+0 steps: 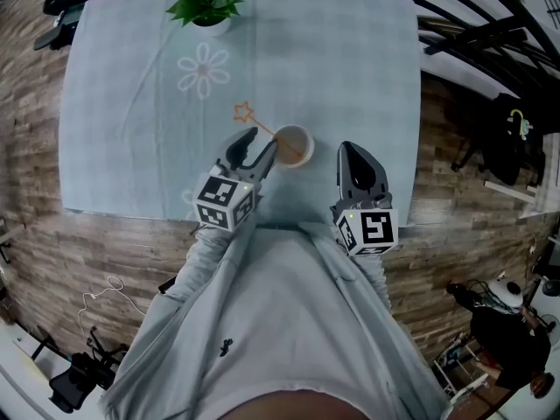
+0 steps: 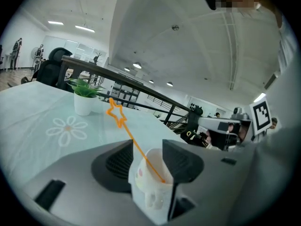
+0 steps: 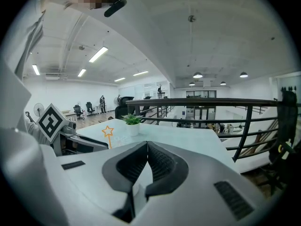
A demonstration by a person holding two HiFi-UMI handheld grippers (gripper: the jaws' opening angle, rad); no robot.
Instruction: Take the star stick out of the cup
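The cup (image 1: 290,135) stands on the pale cloth of the desk (image 1: 114,103), near its front edge, and the star stick (image 1: 265,129) is in it. The stick's lower end rests inside against the cup's far wall. Its shaft leans out over the rim, up and to the left in the head view, and ends in an orange outline star above the cloth. The left hand-held gripper (image 1: 261,140) sits just to the cup's left, angled toward it, with its jaws spread wide. In the left gripper view the cup (image 2: 150,192) fills the gap between the jaws of that hand-held gripper (image 2: 148,147), and the stick (image 2: 140,148) rises slantwise through the same gap. The jaws are not clamped on either one; whether a jaw brushes the rim cannot be told. The right hand-held gripper (image 1: 351,152) lies just right of the cup, apart from it, and the right gripper view shows its jaws (image 3: 147,145) pressed together with nothing between them. That view shows the star (image 3: 108,131) well off to the left. A potted plant (image 1: 208,3) stands at the desk's far edge.
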